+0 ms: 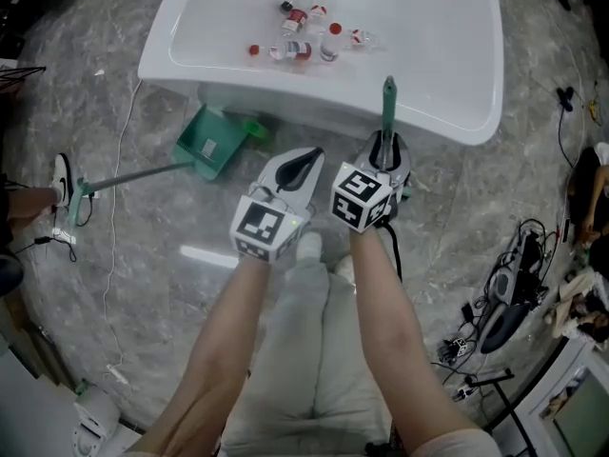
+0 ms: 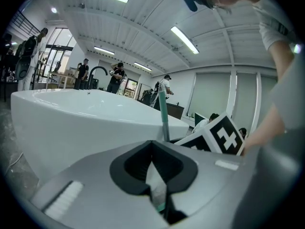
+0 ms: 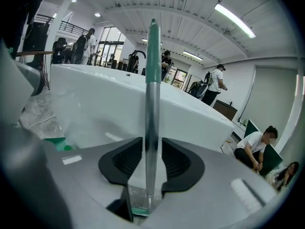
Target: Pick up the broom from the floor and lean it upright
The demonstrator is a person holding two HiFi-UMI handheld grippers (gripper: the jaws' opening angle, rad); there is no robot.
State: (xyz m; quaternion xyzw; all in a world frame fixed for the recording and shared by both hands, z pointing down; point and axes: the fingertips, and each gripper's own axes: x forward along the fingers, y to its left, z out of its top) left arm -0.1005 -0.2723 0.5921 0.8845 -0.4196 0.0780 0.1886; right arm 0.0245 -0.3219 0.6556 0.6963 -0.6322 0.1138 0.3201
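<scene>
Beside the bathtub (image 1: 457,84), the right gripper (image 1: 386,150) pinches the upright broom handle (image 1: 388,103), the left gripper (image 1: 303,163) is pressed together and empty; settle the handle against the rim before release.

Ahead of me stands the large white bathtub (image 1: 457,84), with small plastic bottles (image 1: 306,36) lying in it. The long metal broom handle (image 1: 388,103) is upright in my right claw (image 1: 387,149), just before the tub. My left claw (image 1: 304,160) is beside it. The green plastic dustpan (image 1: 209,143) lies on the floor, further left.
</scene>
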